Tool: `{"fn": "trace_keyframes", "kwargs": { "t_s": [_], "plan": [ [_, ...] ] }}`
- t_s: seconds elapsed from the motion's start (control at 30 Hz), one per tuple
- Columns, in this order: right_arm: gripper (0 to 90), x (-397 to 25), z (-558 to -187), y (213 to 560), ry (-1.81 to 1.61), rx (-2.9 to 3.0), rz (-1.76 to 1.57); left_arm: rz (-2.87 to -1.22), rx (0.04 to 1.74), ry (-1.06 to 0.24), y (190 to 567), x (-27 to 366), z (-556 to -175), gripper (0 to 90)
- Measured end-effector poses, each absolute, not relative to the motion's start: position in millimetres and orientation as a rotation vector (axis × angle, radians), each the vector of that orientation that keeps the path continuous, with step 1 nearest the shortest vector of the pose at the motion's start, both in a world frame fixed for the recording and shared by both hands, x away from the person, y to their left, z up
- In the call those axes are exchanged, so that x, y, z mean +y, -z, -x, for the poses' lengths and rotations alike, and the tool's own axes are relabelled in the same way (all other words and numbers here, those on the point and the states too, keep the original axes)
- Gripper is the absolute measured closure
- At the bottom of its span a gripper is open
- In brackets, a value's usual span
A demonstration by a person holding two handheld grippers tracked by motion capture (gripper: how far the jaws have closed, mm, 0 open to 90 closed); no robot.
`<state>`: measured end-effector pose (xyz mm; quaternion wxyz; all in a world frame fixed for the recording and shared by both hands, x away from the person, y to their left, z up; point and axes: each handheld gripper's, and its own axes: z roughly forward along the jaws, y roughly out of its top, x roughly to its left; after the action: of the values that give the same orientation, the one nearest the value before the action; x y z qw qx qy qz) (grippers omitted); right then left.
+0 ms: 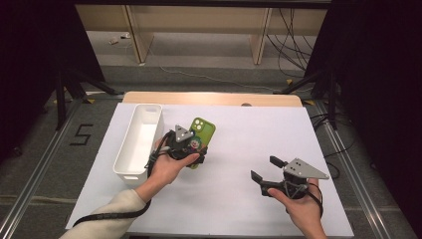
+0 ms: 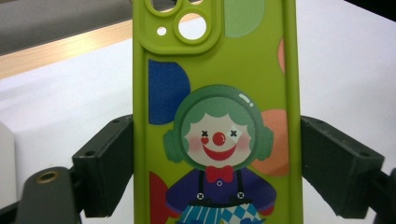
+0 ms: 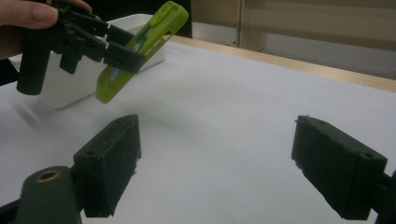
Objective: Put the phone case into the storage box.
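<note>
Left gripper (image 1: pixel 190 151) has its jaws clamped on the long edges of a lime-green phone case (image 1: pixel 201 138) with a clown print, holding it lifted off the white table sheet (image 1: pixel 239 134), tilted, camera cutout end toward 12 o'clock. White plastic bin (image 1: pixel 140 138) sits just beside the case at its 9 o'clock. Right gripper (image 1: pixel 263 170) is well apart at the case's 4 o'clock, jaws spread wide, holding nothing, above bare sheet.
</note>
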<state>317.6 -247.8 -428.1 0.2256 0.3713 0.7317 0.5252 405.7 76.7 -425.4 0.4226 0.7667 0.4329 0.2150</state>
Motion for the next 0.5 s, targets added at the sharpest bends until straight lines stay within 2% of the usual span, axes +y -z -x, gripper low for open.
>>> {"fn": "trace_keyframes", "kwargs": {
  "t_s": [0.5],
  "plan": [
    [17.9,-226.5,-340.5,412.7,-1.528,1.959,-1.004,-1.898,1.011,-0.574,424.2,76.4,-387.9,16.1]
  ]
}}
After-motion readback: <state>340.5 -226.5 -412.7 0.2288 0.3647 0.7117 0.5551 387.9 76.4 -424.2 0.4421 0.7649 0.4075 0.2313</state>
